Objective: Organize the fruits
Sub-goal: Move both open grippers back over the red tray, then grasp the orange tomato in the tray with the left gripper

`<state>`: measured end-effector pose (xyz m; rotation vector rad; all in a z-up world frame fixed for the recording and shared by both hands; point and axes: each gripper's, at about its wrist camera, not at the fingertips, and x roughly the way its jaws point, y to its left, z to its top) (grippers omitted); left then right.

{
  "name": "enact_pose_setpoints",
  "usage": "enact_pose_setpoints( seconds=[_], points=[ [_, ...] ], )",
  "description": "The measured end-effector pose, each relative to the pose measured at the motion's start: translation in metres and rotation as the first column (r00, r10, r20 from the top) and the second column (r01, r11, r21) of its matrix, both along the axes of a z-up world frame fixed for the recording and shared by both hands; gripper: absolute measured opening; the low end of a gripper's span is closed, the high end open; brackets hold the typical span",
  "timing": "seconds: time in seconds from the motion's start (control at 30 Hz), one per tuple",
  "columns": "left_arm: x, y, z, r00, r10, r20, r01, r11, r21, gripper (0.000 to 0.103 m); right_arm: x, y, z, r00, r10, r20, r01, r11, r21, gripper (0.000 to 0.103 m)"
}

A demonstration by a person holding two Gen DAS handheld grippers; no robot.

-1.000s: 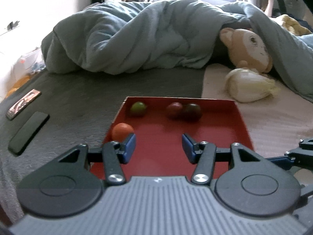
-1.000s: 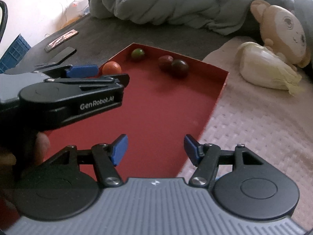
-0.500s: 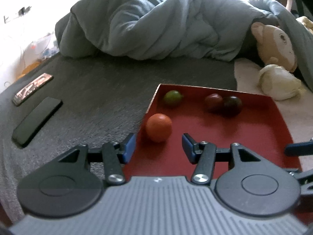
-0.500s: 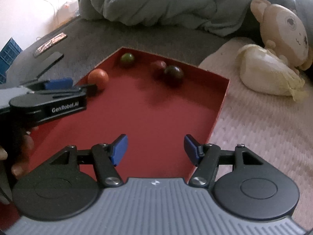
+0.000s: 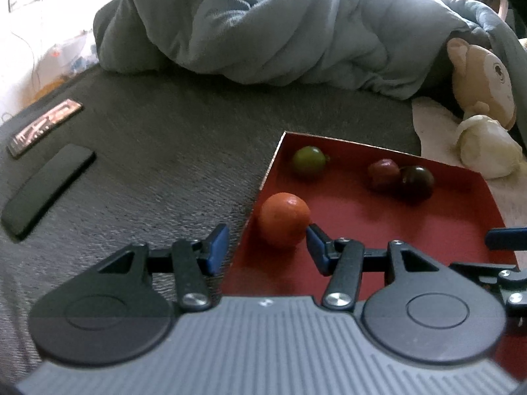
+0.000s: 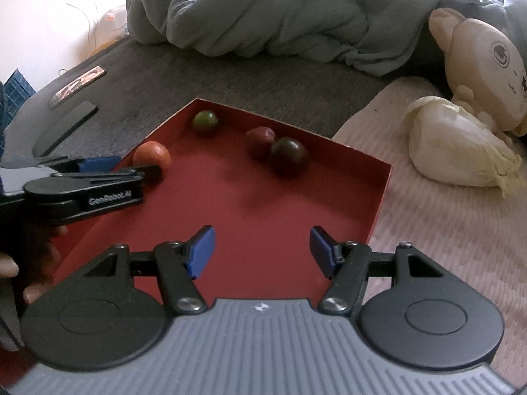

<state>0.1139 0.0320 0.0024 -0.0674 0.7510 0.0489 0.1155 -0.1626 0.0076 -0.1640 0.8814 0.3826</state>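
A red tray lies on the bed with an orange by its left wall. A green fruit, a red fruit and a dark fruit sit near its far wall. My left gripper is open just short of the orange, straddling the tray's left wall; its right fingertip is close beside the fruit. My right gripper stands open above the bare tray floor, holding nothing. The right wrist view shows the left gripper at the orange.
A rumpled grey-green duvet lies behind the tray. A plush toy and a pale cabbage rest on the right. A black flat slab and a shiny bar lie on the dark blanket at the left.
My left gripper has moved left and down toward the orange, which now lies just ahead of its fingers. My right gripper has shifted a little over the tray. Both stay open.
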Motion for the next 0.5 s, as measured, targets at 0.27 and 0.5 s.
enact_pose_setpoints(
  seconds=[0.27,0.5],
  points=[
    [0.015,-0.009,-0.005,1.000,0.017,-0.007,-0.017,0.999,0.028,0.057,0.014,-0.005,-0.005,1.000,-0.009,0.000,0.009,1.000,-0.014,0.069],
    [0.003,-0.037,0.000,0.998,0.005,0.070,-0.018,0.982,0.187,0.054,0.024,-0.011,-0.005,1.000,-0.027,0.003,0.028,1.000,-0.003,0.069]
  ],
)
